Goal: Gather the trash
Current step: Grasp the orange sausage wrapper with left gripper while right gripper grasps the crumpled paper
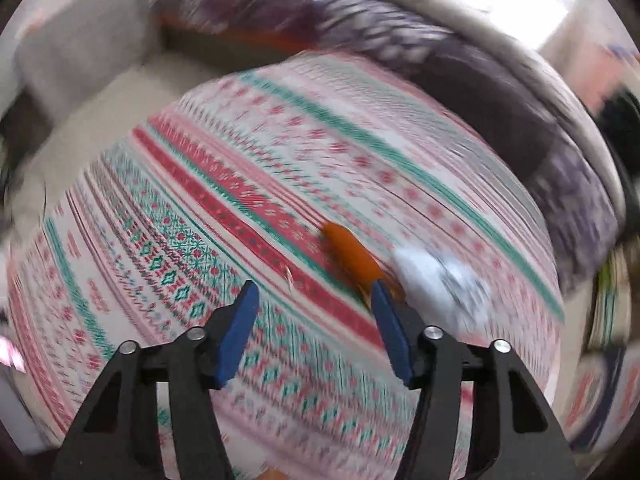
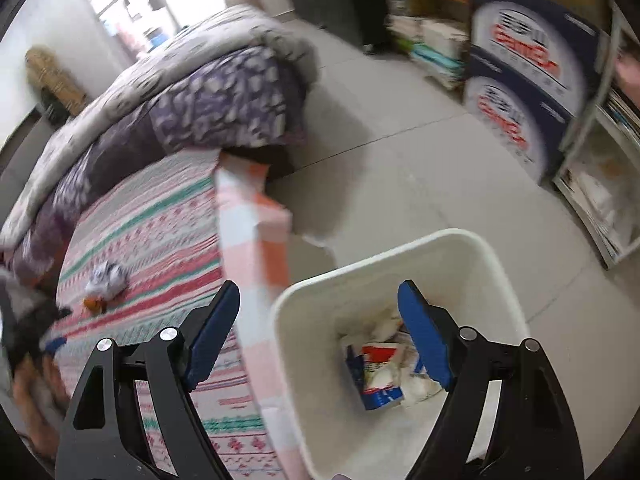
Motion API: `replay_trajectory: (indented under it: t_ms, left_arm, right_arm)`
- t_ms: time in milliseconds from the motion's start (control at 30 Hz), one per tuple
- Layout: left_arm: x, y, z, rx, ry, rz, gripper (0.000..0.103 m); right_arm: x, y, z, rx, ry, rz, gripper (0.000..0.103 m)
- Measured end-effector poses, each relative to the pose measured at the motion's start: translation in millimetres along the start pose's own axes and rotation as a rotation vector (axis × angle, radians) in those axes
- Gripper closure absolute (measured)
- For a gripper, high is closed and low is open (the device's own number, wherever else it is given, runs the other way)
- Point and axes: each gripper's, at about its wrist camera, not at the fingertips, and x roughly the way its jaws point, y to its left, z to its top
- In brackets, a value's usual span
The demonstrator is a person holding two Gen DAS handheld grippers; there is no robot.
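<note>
In the left wrist view an orange wrapper (image 1: 352,258) and a crumpled white paper ball (image 1: 444,284) lie on a bed with a red, green and white patterned sheet (image 1: 240,184). My left gripper (image 1: 314,294) is open just above the sheet, with its right finger beside the orange wrapper. The view is blurred. In the right wrist view my right gripper (image 2: 318,290) is open and empty over a white trash bin (image 2: 460,252) on the floor. The bin holds a red, white and blue carton (image 2: 378,376) and crumpled paper. The paper ball (image 2: 105,278) and orange wrapper (image 2: 94,304) show at the left.
A purple and grey quilt (image 2: 192,96) is bunched at the far side of the bed. The bed's corner (image 2: 256,216) stands next to the bin. Blue and white boxes (image 2: 524,76) and bookshelves (image 2: 424,12) line the tiled floor's right side.
</note>
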Motion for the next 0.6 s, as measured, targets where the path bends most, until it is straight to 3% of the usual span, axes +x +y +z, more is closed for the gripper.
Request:
replay_trajectory:
  t_ms: [100,233,267,333,400,500,600]
  left_arm:
    - [23,-10,14,-0.049,0.026,0.004,0.048]
    - [51,-22,21,-0.053,0.083,0.073,0.048]
    - [60,-24,20,-0.052,0.113,0.071,0.05]
    - [61,-32,18,0.012,0.083,0.084,0.063]
    - [59,-38,15,0.09,0.087,0.031,0.08]
    - [54,-22,13,0.122,0.141,-0.055,0.082]
    - [44,5,14,0.144,0.215,-0.13,0.082]
  right_arm:
    - [2,18,1,-0.042,0.012,0.029,0.022]
    - [3,34,-1,-0.105,0.021,0.031,0.02]
    - [4,35,-1,-0.11,0.024,0.031,0.02]
    - [6,36,-1,-0.112,0.032,0.031,0.02]
    - [8,39,-2,-0.116,0.034,0.026,0.02]
    - [18,57,-2,-0.189,0.051,0.023,0.02]
    - [28,99,-6,-0.368,0.065,0.069,0.02]
